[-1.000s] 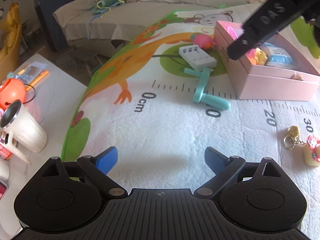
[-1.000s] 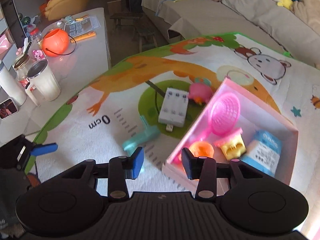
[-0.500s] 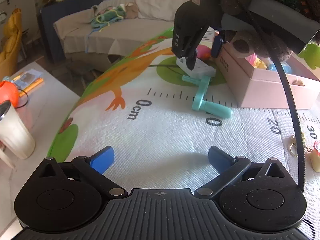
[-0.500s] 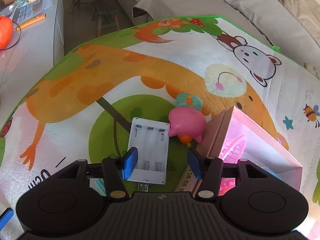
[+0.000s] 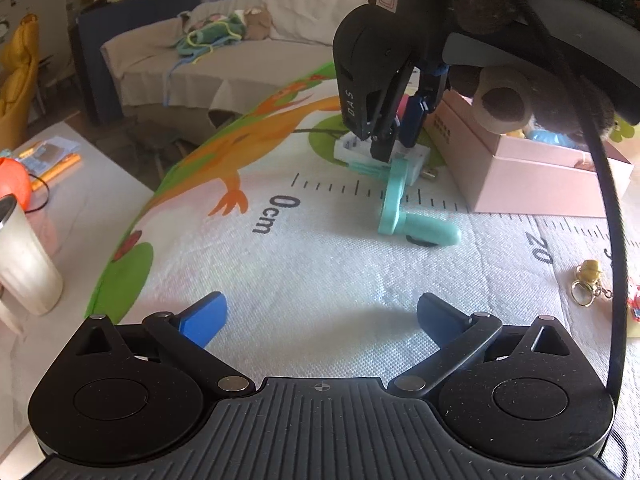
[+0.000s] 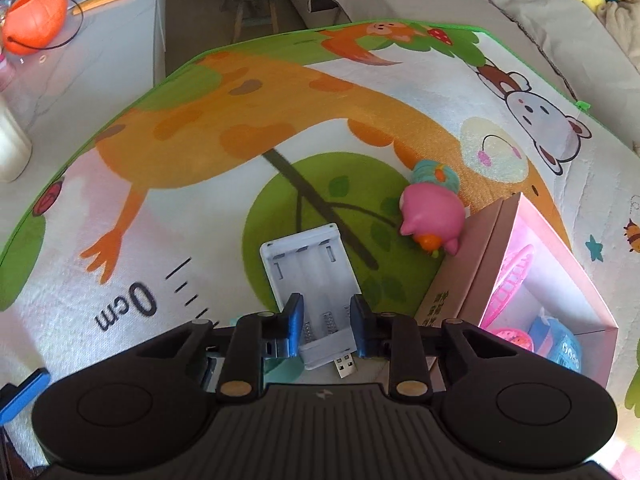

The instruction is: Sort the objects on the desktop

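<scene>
Two grippers are yours here, and they sit in very different states. Your right gripper [image 6: 325, 322] is down at the near end of the white battery charger [image 6: 310, 280], its blue fingers [image 6: 295, 322] narrowed to either side of the charger's body and close against its edges; whether they are actually pressing on it cannot be told from the wrist view. The charger lies flat on the giraffe-print mat [image 6: 224, 128], slots facing up, with its USB plug [image 6: 346, 365] pointing back toward your gripper. From your left wrist view the same right gripper [image 5: 394, 140] comes down onto the charger [image 5: 352, 148], just beyond the teal plastic tool [image 5: 400, 204] that lies across the printed ruler marks. Just beside the charger to its right stands the pink box [image 6: 472, 264], open at the top, with a pink net scoop [image 6: 512, 284] and a blue packet [image 6: 564, 344] inside. A pink squishy toy [image 6: 434, 216] rests on the mat against the box's far corner. Your left gripper [image 5: 320, 316] hangs over bare mat with its fingers spread wide and nothing between them. A small yellow keychain [image 5: 588, 280] lies on the mat to its right. On the side counter [image 6: 100, 52] to the left sit an orange pumpkin bucket [image 6: 34, 18] and a cream cup [image 5: 24, 256].
</scene>
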Motion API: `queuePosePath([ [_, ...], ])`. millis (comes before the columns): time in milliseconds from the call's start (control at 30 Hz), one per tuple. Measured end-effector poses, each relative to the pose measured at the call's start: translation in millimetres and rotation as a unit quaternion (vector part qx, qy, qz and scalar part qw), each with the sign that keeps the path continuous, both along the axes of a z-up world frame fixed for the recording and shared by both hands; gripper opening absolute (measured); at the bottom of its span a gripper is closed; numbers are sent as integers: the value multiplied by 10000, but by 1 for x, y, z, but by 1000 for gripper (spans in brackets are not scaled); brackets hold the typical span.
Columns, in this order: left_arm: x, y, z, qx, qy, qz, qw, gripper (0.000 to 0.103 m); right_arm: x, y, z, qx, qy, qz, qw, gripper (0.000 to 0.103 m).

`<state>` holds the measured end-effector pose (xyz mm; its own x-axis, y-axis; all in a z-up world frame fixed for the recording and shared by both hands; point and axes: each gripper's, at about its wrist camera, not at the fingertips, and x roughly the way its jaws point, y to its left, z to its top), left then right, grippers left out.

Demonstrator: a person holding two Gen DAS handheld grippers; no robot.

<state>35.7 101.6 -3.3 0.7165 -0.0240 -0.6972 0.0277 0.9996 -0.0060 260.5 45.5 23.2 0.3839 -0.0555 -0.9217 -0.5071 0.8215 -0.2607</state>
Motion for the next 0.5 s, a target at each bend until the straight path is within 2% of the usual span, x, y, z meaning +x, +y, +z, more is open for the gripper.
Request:
queuePosePath([
  [500,-19,-8,2,44,121,-239,9996,103,-74,-8,4,371,508,382,9973,27],
])
